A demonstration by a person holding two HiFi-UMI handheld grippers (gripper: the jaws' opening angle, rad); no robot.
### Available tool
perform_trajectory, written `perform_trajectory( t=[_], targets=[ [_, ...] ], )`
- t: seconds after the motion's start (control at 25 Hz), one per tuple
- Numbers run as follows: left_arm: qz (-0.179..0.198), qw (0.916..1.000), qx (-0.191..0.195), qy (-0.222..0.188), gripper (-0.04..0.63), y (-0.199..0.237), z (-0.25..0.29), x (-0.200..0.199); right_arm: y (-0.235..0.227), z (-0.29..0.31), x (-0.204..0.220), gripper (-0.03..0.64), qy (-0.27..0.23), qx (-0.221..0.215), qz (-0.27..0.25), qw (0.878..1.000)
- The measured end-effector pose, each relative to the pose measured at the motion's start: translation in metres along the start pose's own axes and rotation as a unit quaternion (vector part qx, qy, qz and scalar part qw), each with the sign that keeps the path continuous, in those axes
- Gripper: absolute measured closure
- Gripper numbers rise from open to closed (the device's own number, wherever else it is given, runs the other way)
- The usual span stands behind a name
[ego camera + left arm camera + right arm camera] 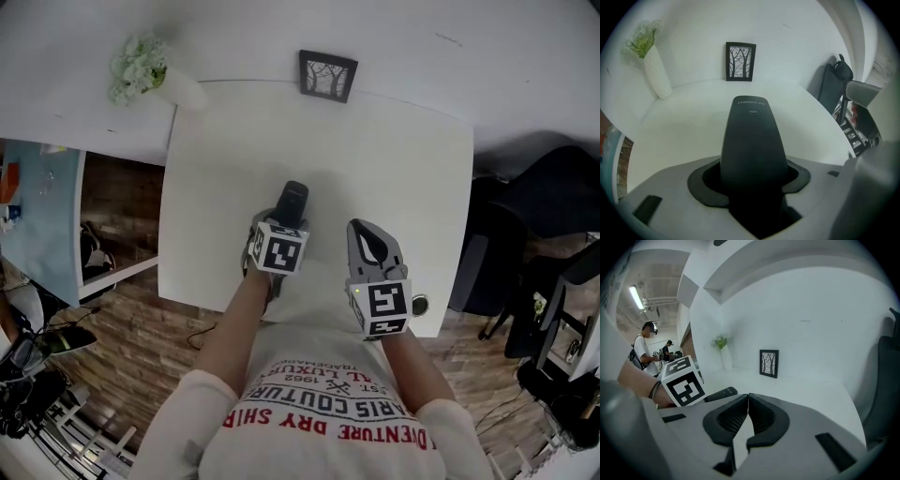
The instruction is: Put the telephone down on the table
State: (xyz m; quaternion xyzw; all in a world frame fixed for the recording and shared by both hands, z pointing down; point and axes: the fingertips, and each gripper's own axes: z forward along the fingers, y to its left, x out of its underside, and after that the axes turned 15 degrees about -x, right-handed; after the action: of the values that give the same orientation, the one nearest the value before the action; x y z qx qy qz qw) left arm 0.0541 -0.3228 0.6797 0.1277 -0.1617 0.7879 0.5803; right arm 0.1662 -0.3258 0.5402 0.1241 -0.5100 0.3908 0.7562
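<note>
1. One white table (pixel 394 169) fills the middle of the head view. Its far edge is against a white wall along the top of the frame.
2. My left gripper (pixel 286 228) is over the table's near half, just left of centre. Its jaws stand fairly wide and are clamped on the lower end of the telephone.
3. My right gripper (pixel 364 230) is just right of centre, near the left one but apart from it. Its jaws are closed tip to tip with nothing between them.
4. The telephone (pixel 293 200) is a dark handset. It points away from me, out of the left jaws and over the centre of the table. I cannot tell whether it touches the tabletop.
5. A white vase of pale green flowers (pixel 173 84) stands at the table's far left corner, in the upper left of the frame.
6. A small dark picture frame (pixel 328 75) stands upright at the far edge, top centre, and shows bare trees.
</note>
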Motion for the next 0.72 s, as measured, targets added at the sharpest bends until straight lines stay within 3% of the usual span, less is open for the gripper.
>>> perform_trajectory(
  t=[0.2, 0.4, 0.6, 0.72],
  targets=[
    [0.005, 1.0000, -0.002, -0.002, 0.311, 0.000, 0.001, 0.001, -0.001, 0.001, 0.001, 0.592, 0.005, 0.000, -0.004, 1.000],
    [-0.021, 0.9997, 0.008, -0.004, 0.304, -0.001, -0.001, -0.002, 0.000, 0.000, -0.002, 0.592, 0.005, 0.002, -0.012, 1.000],
    [-0.018, 0.9994, 0.029, -0.005, 0.253, -0.010, -0.004, -0.002, -0.002, -0.003, 0.000, 0.591, 0.006, 0.008, -0.006, 1.000],
    [-0.025, 0.9994, 0.023, -0.008, 0.232, -0.009, -0.004, -0.003, 0.000, -0.004, 0.000, 0.591, 0.007, 0.009, -0.007, 1.000]
  ],
)
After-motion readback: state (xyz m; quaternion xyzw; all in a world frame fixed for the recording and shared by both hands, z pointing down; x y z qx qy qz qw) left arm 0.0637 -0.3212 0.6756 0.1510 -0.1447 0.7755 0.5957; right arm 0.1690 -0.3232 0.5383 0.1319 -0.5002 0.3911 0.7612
